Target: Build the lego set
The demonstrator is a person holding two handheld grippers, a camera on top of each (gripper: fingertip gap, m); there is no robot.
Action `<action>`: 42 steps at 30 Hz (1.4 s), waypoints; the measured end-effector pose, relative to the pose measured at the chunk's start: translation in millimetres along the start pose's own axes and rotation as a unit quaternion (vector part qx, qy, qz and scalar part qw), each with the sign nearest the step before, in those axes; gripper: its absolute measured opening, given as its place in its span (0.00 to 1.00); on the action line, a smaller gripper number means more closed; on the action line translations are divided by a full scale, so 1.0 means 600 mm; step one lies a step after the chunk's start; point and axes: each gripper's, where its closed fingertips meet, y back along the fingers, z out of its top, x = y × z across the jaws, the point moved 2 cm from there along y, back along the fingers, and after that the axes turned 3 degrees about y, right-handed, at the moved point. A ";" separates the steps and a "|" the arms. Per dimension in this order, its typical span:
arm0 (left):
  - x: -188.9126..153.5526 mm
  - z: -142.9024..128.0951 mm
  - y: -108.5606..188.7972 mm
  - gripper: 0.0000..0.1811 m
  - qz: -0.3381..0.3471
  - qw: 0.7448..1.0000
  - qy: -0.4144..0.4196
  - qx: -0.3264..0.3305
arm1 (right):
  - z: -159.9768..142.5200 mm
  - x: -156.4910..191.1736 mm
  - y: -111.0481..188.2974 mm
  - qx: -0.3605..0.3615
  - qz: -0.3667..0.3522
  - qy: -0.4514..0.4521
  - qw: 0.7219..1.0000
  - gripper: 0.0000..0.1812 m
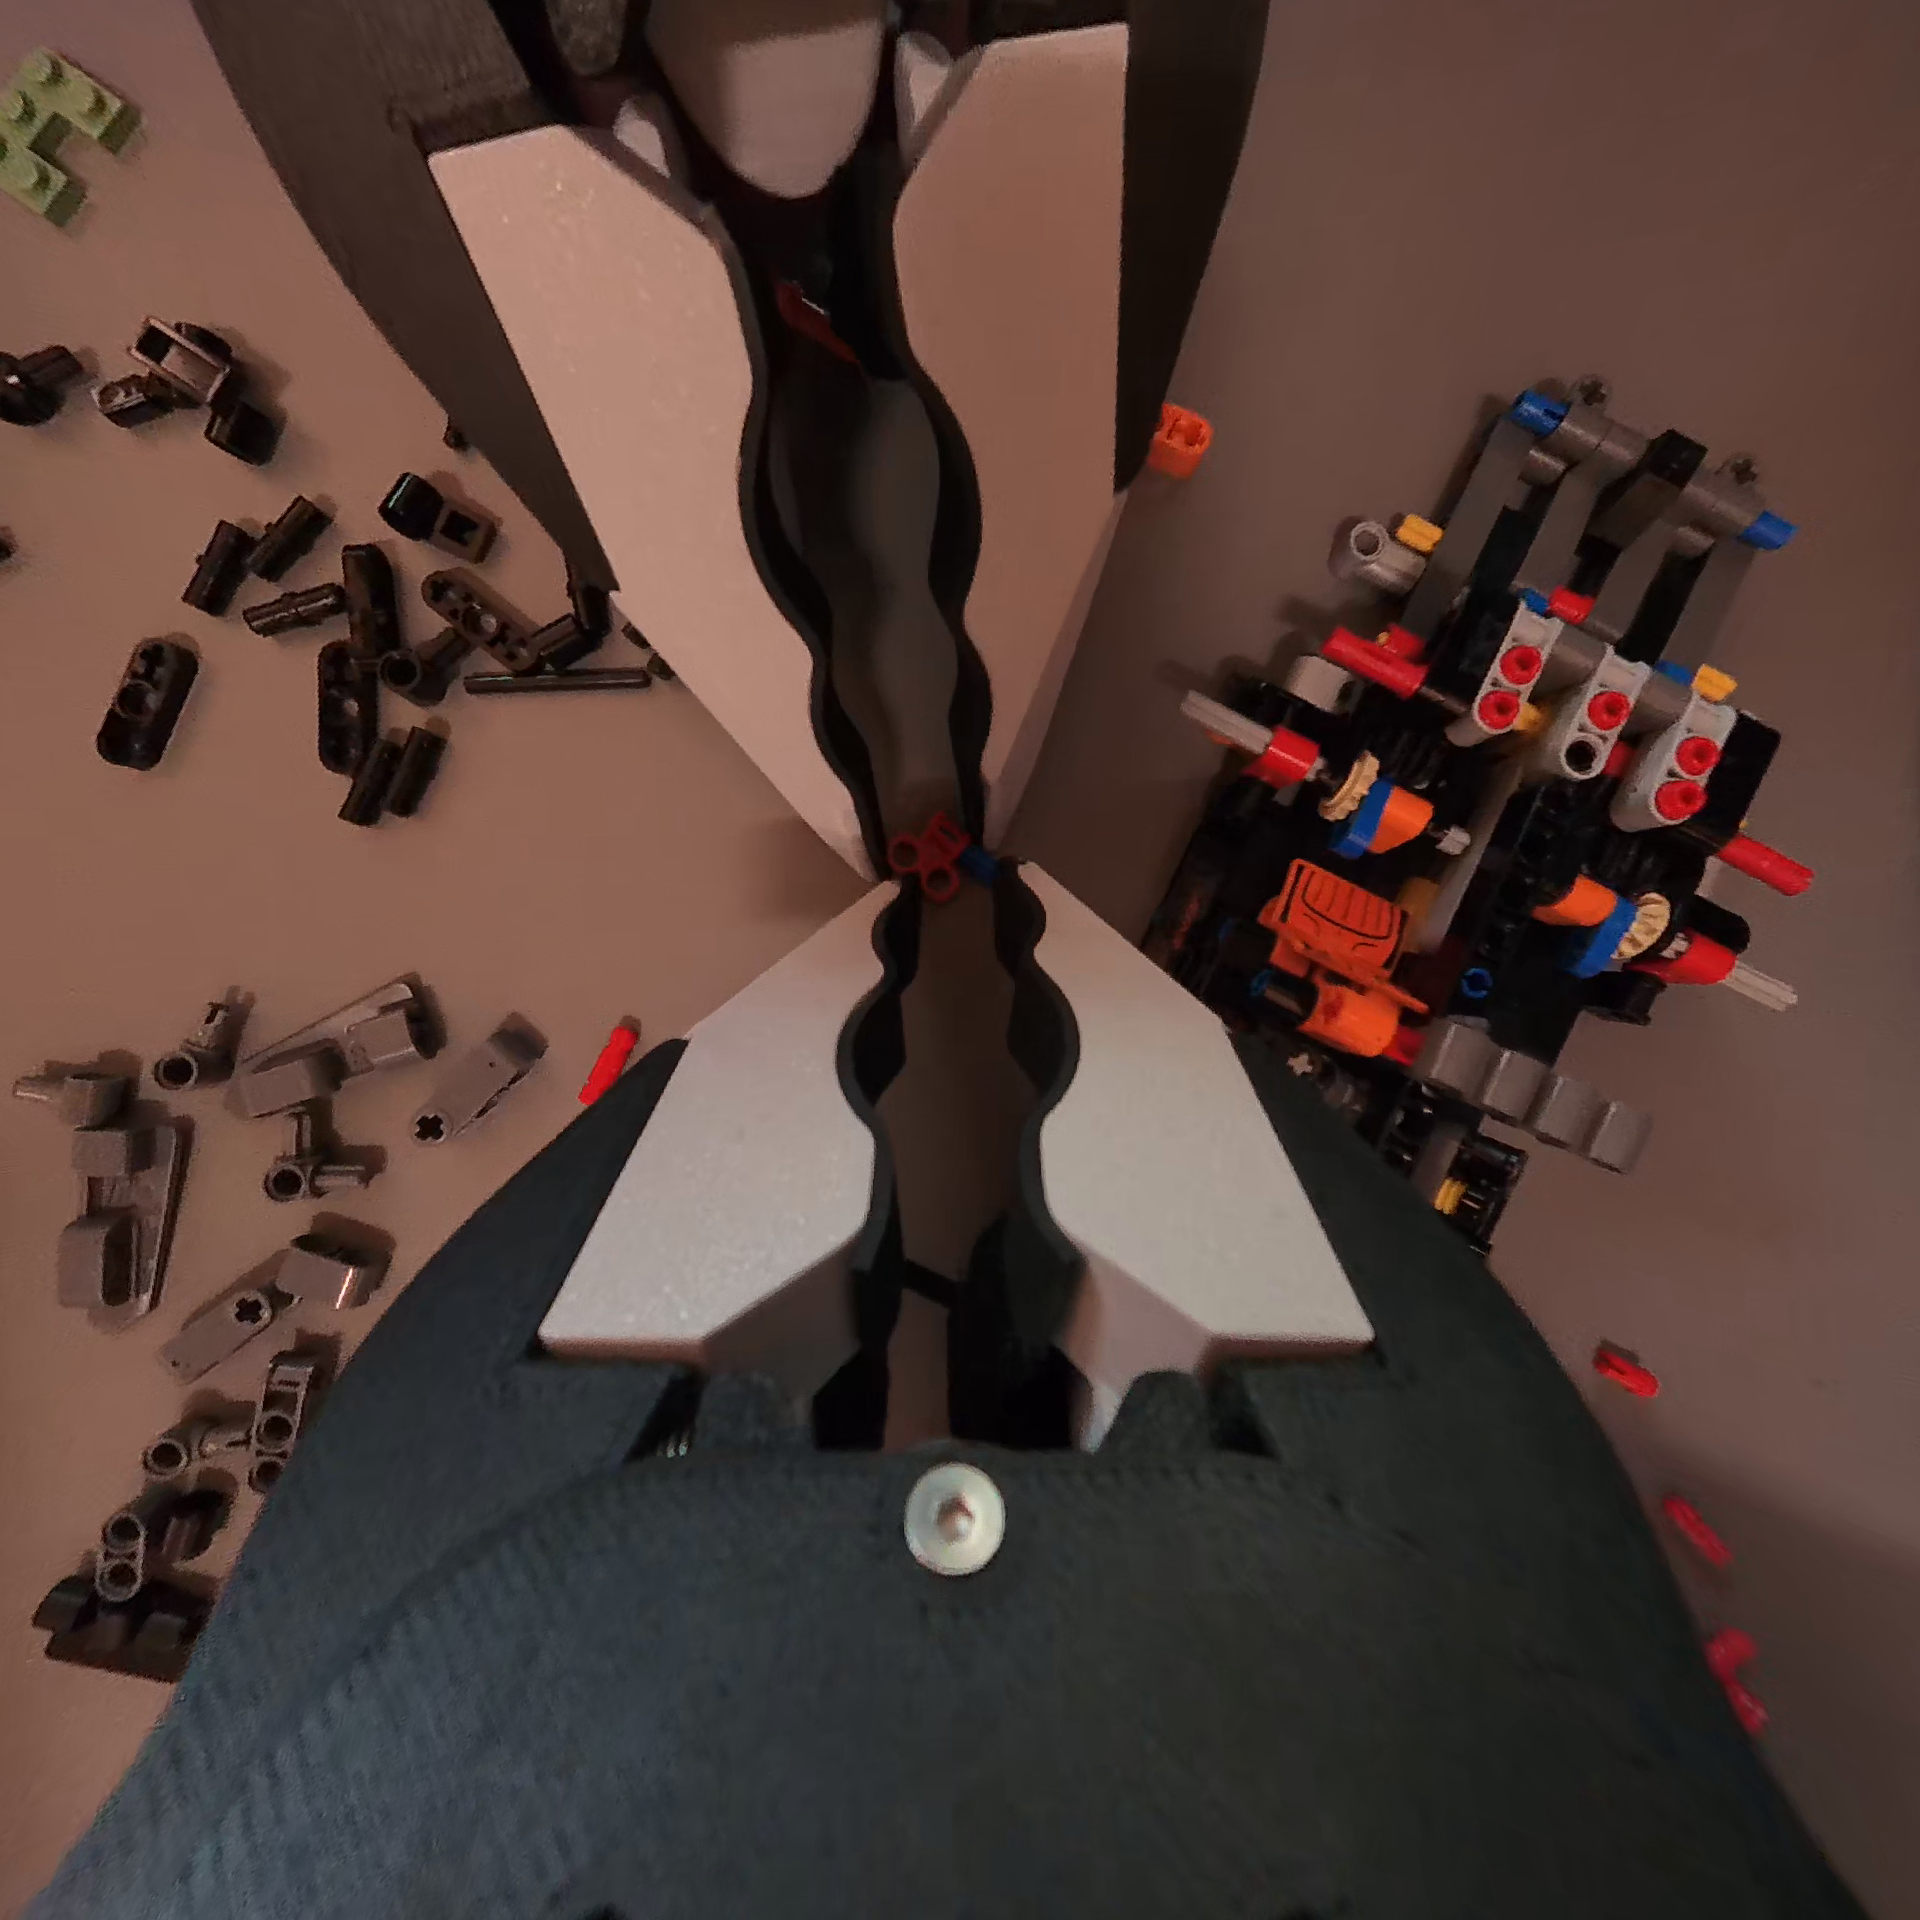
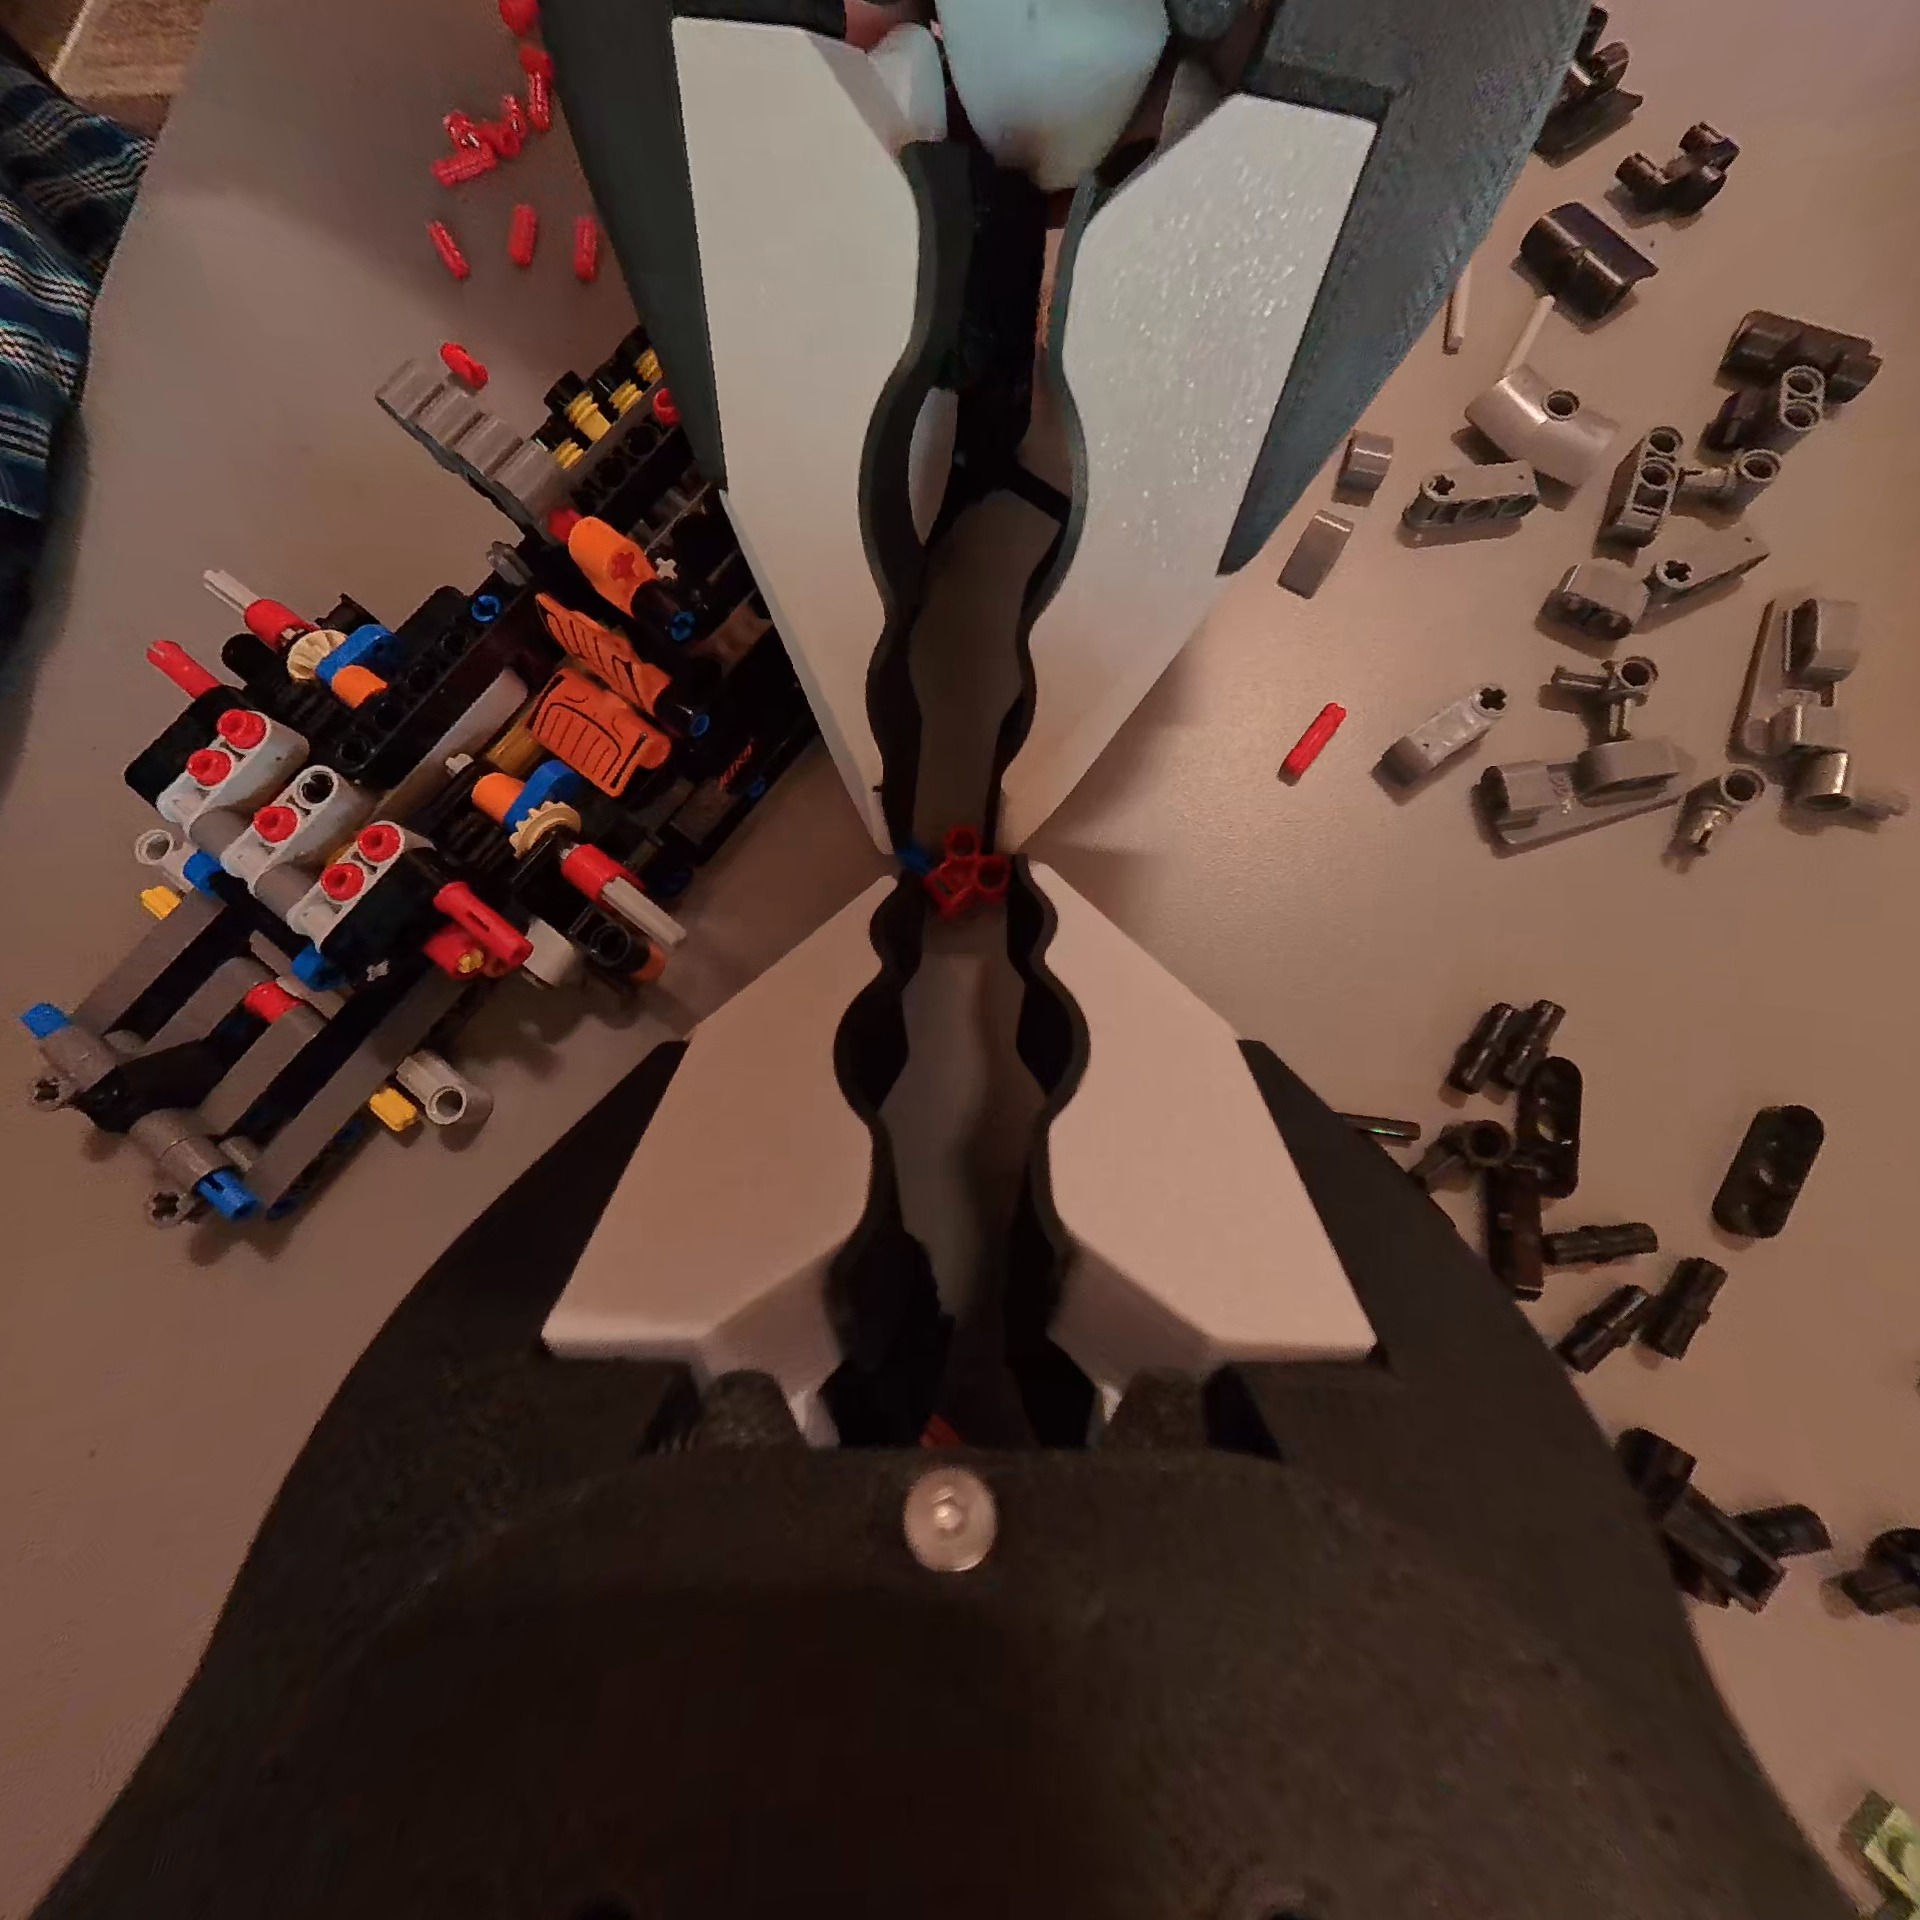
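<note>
Left gripper [image 1: 940, 883]: jaws pinch the red connector [image 1: 925, 857].
Right gripper [image 2: 961, 883]: jaws narrow on the same piece with its blue pin [image 2: 914, 858].
Risk: any misaligned push may twist or drop the piece onto the surface [image 2: 1195, 935].

Small red connector [image 1: 928, 854] with blue pin [image 1: 978, 861], pinched between jaws.

Glossy plastic bricks [image 1: 353, 644] on matt table [image 1: 914, 312].

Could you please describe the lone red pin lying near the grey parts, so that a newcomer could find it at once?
In the right wrist view, start at the cluster of grey parts on the table's right side. Just left of them lies the red pin, alone on bare tabletop. It is the only red piece there; the other loose red pins lie far off, top left.
</note>
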 end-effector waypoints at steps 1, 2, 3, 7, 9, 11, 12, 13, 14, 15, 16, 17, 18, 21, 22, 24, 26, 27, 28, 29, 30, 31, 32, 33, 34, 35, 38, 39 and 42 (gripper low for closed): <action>0.000 0.000 0.000 0.08 0.004 1.000 -0.002 0.000 | 0.000 0.000 0.000 0.000 0.001 0.000 1.000 0.09; 0.000 0.000 0.000 0.08 0.007 1.000 -0.001 0.004 | 0.000 0.000 0.000 0.000 0.002 0.000 1.000 0.09; -0.001 0.000 0.000 0.08 0.010 1.000 -0.002 0.007 | 0.000 0.000 0.000 0.001 0.002 0.001 1.000 0.09; -0.001 0.000 0.000 0.08 0.012 1.000 0.004 0.004 | 0.000 0.000 0.000 0.000 0.000 0.000 1.000 0.09; -0.001 0.001 0.001 0.08 0.012 1.000 0.006 0.008 | 0.000 0.000 0.000 -0.001 -0.002 0.000 1.000 0.09; -0.001 0.002 0.001 0.08 0.020 1.000 0.000 0.007 | 0.001 -0.002 0.001 0.006 -0.011 0.001 1.000 0.09; 0.000 0.002 0.001 0.08 0.024 1.000 -0.001 0.007 | 0.001 -0.003 0.002 0.006 -0.015 0.001 1.000 0.09; 0.001 0.002 0.002 0.08 0.027 1.000 -0.003 0.005 | 0.000 -0.003 0.003 0.004 -0.017 0.000 1.000 0.09; 0.002 0.004 0.003 0.08 0.028 1.000 -0.003 -0.001 | 0.000 -0.004 0.005 0.003 -0.020 0.002 1.000 0.09; 0.004 0.006 0.004 0.08 0.029 1.000 0.002 -0.008 | 0.001 -0.005 0.008 0.003 -0.023 0.002 1.000 0.09; 0.005 0.008 0.005 0.08 0.029 0.999 0.005 -0.013 | 0.001 -0.005 0.011 0.003 -0.023 0.002 1.000 0.09; 0.005 0.009 0.006 0.08 0.032 0.999 0.004 -0.014 | 0.001 -0.005 0.012 0.003 -0.025 0.002 1.000 0.09; 0.005 0.008 0.007 0.08 0.038 0.999 0.001 -0.012 | 0.000 -0.006 0.013 0.005 -0.029 0.003 1.000 0.09; 0.003 0.007 0.008 0.07 0.044 0.999 -0.001 -0.008 | -0.007 -0.011 0.019 0.015 -0.043 0.002 0.999 0.09; 0.004 0.006 0.009 0.08 0.049 0.999 0.000 -0.008 | -0.008 -0.012 0.022 0.013 -0.044 0.000 0.999 0.08; 0.006 0.004 0.010 0.10 0.059 0.998 0.004 -0.008 | -0.009 -0.017 0.030 0.010 -0.051 -0.002 0.999 0.08; 0.007 0.005 0.014 0.11 0.066 0.998 0.011 -0.016 | -0.006 -0.017 0.036 0.003 -0.054 -0.002 0.999 0.08; 0.008 0.004 0.017 0.11 0.070 0.997 0.015 -0.017 | -0.005 -0.018 0.037 0.003 -0.056 -0.001 0.998 0.08; 0.011 0.004 0.020 0.12 0.079 0.996 0.019 -0.021 | -0.004 -0.018 0.037 0.002 -0.057 -0.001 0.998 0.09; 0.013 0.005 0.024 0.12 0.083 0.996 0.021 -0.024 | -0.005 -0.017 0.036 0.002 -0.056 -0.001 0.998 0.08; 0.012 0.006 0.028 0.13 0.083 0.996 0.025 -0.028 | -0.006 -0.017 0.035 0.004 -0.056 0.000 0.998 0.09; 0.013 0.007 0.032 0.13 0.088 0.995 0.027 -0.031 | -0.006 -0.017 0.033 0.005 -0.056 0.001 0.998 0.09; 0.015 0.006 0.037 0.13 0.094 0.995 0.028 -0.032 | -0.006 -0.016 0.032 0.004 -0.055 0.001 0.998 0.08; 0.016 0.006 0.041 0.13 0.100 0.994 0.031 -0.033 | -0.006 -0.016 0.032 0.004 -0.055 0.002 0.998 0.09; 0.016 0.005 0.047 0.13 0.106 0.993 0.035 -0.036 | -0.005 -0.016 0.032 0.004 -0.055 0.003 0.998 0.09; 0.017 0.005 0.052 0.12 0.112 0.992 0.039 -0.042 | -0.005 -0.016 0.032 0.002 -0.055 0.002 0.998 0.09; 0.016 0.000 0.066 0.12 0.122 0.990 0.054 -0.053 | -0.003 -0.018 0.033 -0.003 -0.056 0.001 0.998 0.09; 0.018 -0.003 0.071 0.12 0.130 0.988 0.061 -0.054 | -0.002 -0.018 0.033 -0.004 -0.058 0.002 0.998 0.08; 0.015 -0.008 0.083 0.12 0.135 0.985 0.079 -0.068 | 0.004 -0.018 0.036 -0.013 -0.063 0.007 0.998 0.08</action>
